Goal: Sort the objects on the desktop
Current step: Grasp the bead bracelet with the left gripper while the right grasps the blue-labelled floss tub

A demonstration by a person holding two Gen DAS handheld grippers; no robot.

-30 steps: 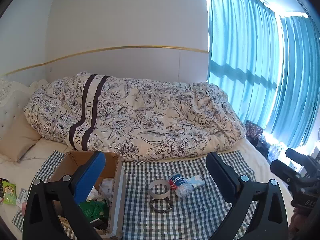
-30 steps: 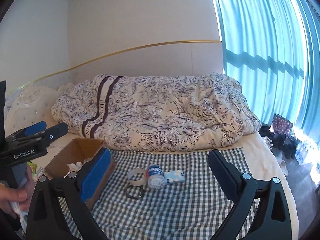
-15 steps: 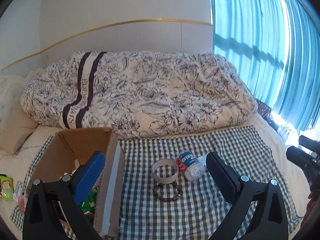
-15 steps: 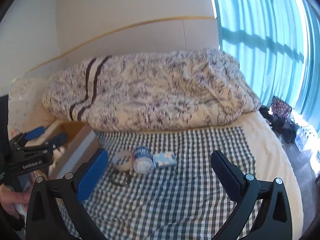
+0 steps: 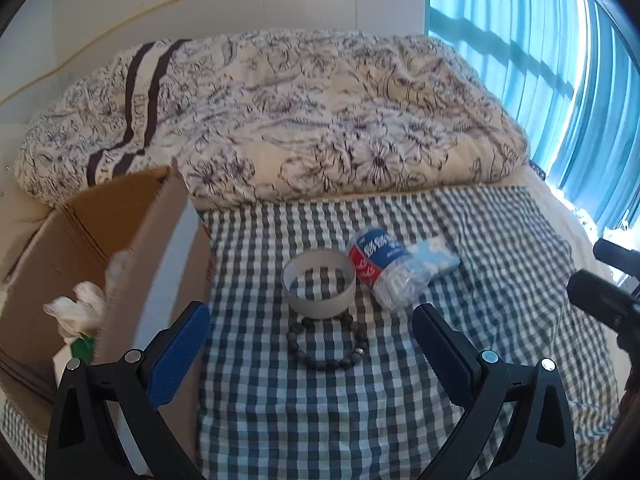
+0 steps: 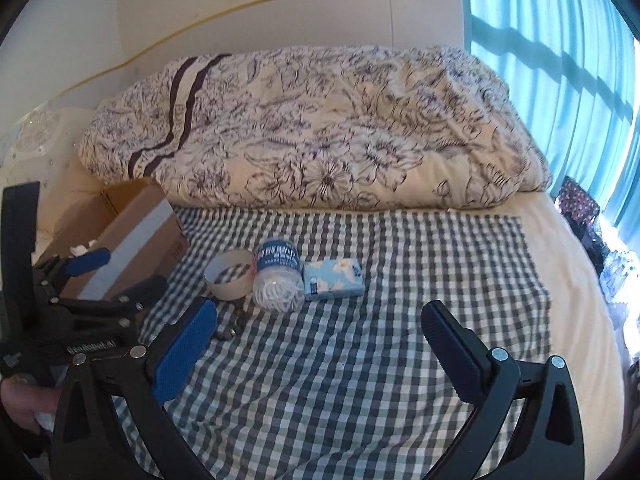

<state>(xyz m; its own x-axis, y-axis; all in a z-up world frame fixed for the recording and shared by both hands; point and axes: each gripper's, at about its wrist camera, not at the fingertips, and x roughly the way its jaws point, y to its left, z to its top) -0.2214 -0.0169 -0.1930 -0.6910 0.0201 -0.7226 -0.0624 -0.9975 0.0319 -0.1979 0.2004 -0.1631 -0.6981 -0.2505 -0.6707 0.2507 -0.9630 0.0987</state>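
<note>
On the checked cloth (image 5: 500, 248) lie a white tape ring (image 5: 319, 283), a dark bead bracelet (image 5: 327, 342), a round tub of cotton swabs (image 5: 384, 270) with a red and blue label, and a light blue tissue pack (image 5: 434, 258). My left gripper (image 5: 312, 344) is open, hovering just short of the bracelet and ring. My right gripper (image 6: 320, 344) is open with nothing between its fingers, well short of the swab tub (image 6: 279, 280), the tissue pack (image 6: 334, 279) and the tape ring (image 6: 230, 274). The bracelet (image 6: 232, 328) is partly hidden behind its left finger.
An open cardboard box (image 5: 112, 248) with white and green things inside stands at the left of the cloth, also the cardboard box (image 6: 128, 236) in the right wrist view. A flowered duvet (image 5: 304, 120) is heaped behind. Blue curtains (image 5: 560, 60) hang at the right. A hand (image 6: 24, 404) holds the left gripper.
Both grippers have moved forward and down toward the objects, which now look larger. The box has come closer to the left gripper's left finger. Both stay open.
</note>
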